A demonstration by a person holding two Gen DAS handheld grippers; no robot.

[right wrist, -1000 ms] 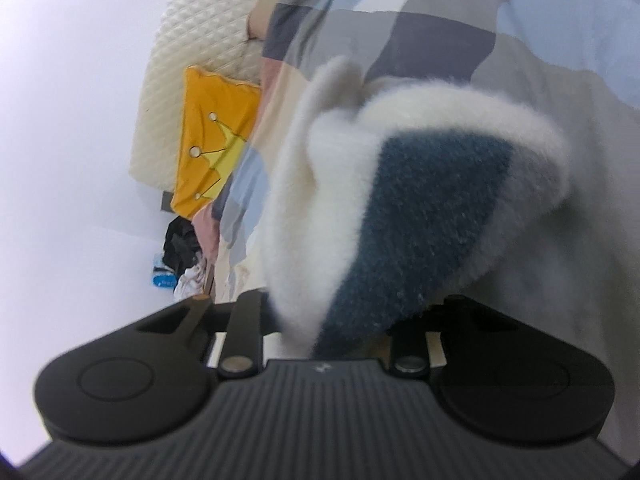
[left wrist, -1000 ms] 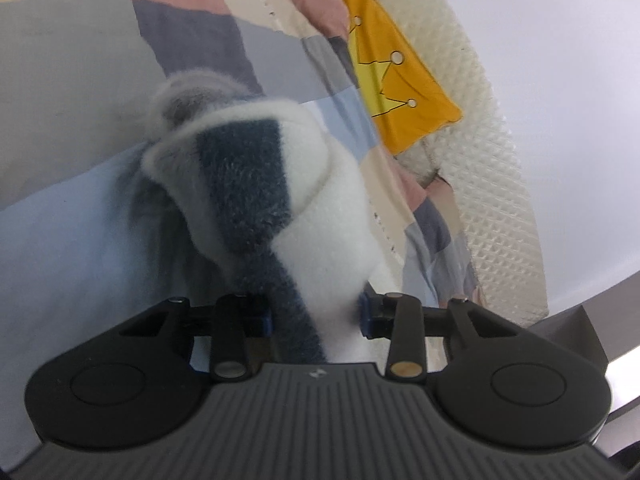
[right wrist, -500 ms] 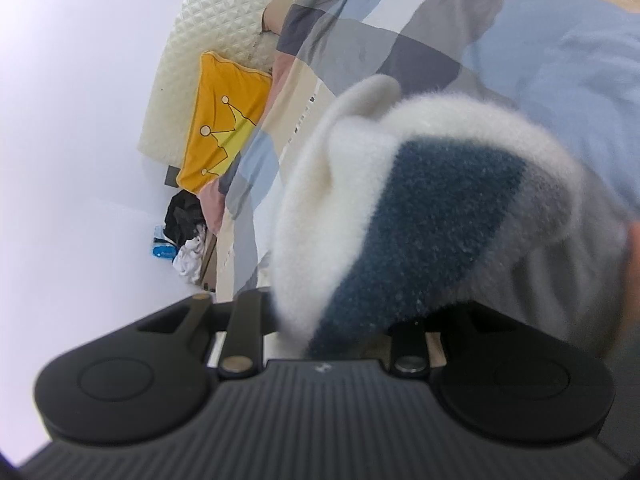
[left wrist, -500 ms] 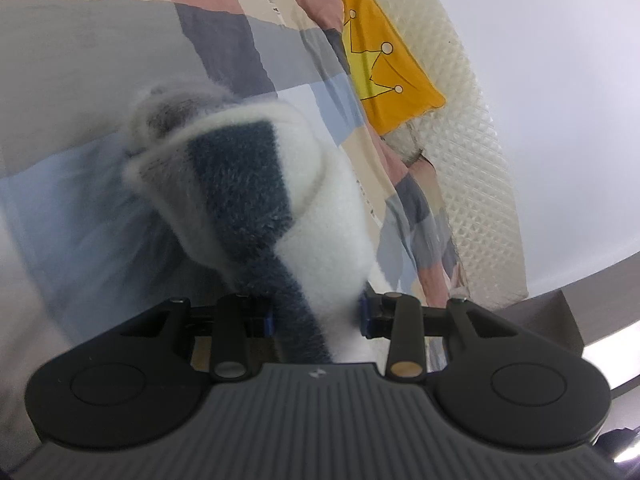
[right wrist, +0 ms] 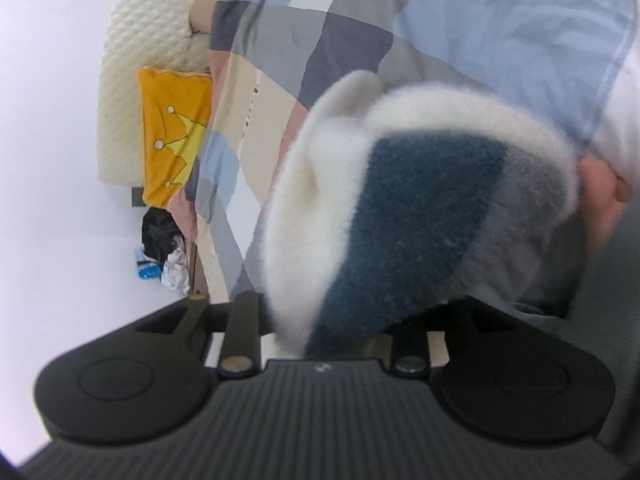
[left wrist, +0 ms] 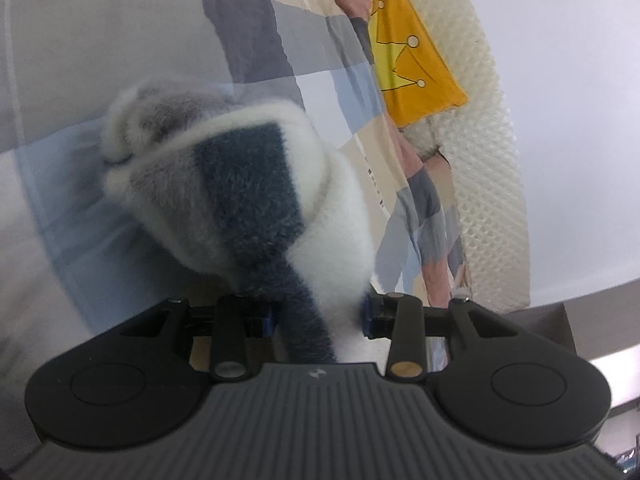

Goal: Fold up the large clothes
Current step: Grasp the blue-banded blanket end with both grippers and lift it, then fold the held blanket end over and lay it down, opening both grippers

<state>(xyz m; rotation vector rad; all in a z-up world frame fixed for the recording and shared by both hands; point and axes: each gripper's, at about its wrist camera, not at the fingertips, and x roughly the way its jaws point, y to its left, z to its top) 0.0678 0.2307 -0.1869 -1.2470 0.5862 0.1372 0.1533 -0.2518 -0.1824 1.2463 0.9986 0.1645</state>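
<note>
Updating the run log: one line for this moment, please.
step: fold | left tongs: opening, fuzzy garment between | right tongs: opening, same garment between | under: patchwork bedspread

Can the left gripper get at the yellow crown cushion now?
Probably not: the left gripper has the fluffy garment between its opening jaws, and the yellow crown cushion lies well beyond it.
</note>
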